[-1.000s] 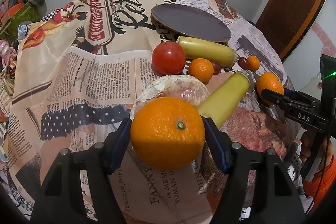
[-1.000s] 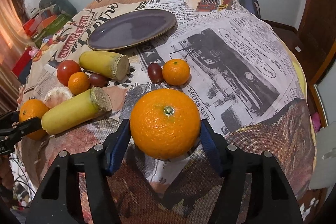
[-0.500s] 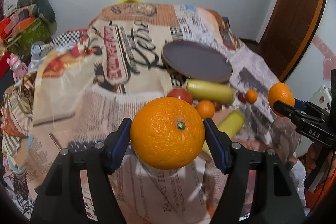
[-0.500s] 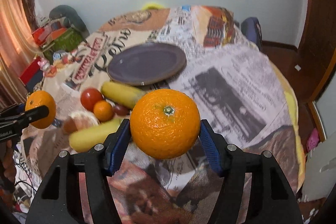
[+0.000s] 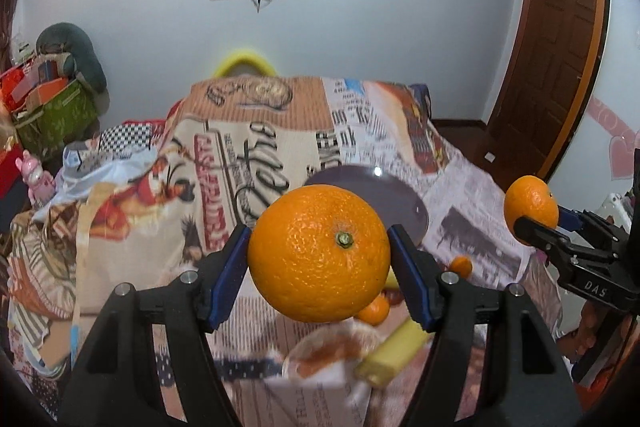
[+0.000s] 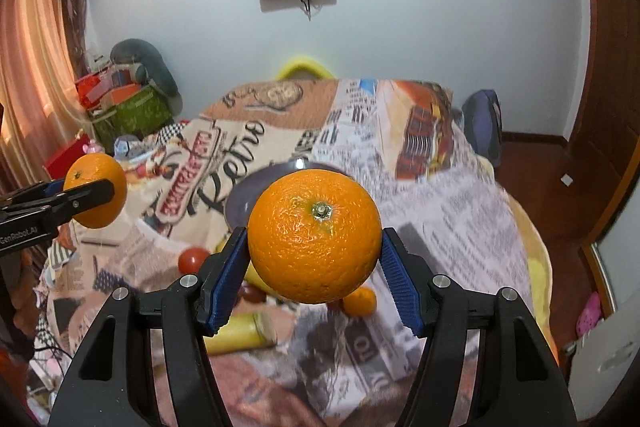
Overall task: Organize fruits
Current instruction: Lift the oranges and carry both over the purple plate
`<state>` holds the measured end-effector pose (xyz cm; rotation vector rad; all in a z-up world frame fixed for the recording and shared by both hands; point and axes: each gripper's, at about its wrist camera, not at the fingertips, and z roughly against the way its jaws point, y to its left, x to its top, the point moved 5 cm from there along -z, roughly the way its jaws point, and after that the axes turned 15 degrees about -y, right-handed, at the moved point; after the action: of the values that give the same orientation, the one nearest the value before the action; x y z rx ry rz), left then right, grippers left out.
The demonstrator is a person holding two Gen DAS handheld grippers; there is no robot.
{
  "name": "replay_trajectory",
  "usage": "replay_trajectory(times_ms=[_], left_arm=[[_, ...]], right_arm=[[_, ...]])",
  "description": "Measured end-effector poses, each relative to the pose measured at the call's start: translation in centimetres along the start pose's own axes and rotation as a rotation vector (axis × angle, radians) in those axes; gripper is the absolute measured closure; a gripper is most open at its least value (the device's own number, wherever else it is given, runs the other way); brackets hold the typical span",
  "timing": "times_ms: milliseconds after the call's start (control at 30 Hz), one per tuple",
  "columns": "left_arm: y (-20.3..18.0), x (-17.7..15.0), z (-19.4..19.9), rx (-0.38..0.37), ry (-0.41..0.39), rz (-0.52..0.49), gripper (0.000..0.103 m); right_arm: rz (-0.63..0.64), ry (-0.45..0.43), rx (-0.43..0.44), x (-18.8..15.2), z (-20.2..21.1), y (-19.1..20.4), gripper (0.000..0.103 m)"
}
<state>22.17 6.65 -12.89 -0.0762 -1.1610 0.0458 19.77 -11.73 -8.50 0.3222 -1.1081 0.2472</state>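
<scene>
Pinching one orange (image 5: 319, 253) between its blue pads, the left gripper (image 5: 319, 267) holds the fruit in the air above the newspaper-print tablecloth (image 5: 256, 147). Beneath lie the purple plate (image 5: 404, 195), a tomato (image 6: 193, 259), a small tangerine (image 6: 360, 301) and a yellow banana piece (image 5: 390, 351). Further right, the right gripper (image 6: 315, 255) likewise clamps a second orange (image 6: 315, 235), raised over the plate's near edge.

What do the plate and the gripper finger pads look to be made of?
Plate: probably glazed ceramic; the dark purple surface is smooth, with a bright glint near the rim. Finger pads: likely blue rubber or soft plastic, matte with fine ribbing, pressed against the orange.
</scene>
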Motion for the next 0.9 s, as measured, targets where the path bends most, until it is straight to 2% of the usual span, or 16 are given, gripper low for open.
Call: replay_trajectory(times_ms=[400,900], left_arm=[[-0.5,2.5,-4.0,-0.002,-0.038,-0.024,0.035],[0.1,1.8,-12.4,-0.018,0.037,-0.003,0.035]], right_arm=[[0.025,-0.047,-0.007,2.5,-3.2,-0.5,0.041],[0.029,0.013,0.001,1.3,-9.4,-1.6,0.041]])
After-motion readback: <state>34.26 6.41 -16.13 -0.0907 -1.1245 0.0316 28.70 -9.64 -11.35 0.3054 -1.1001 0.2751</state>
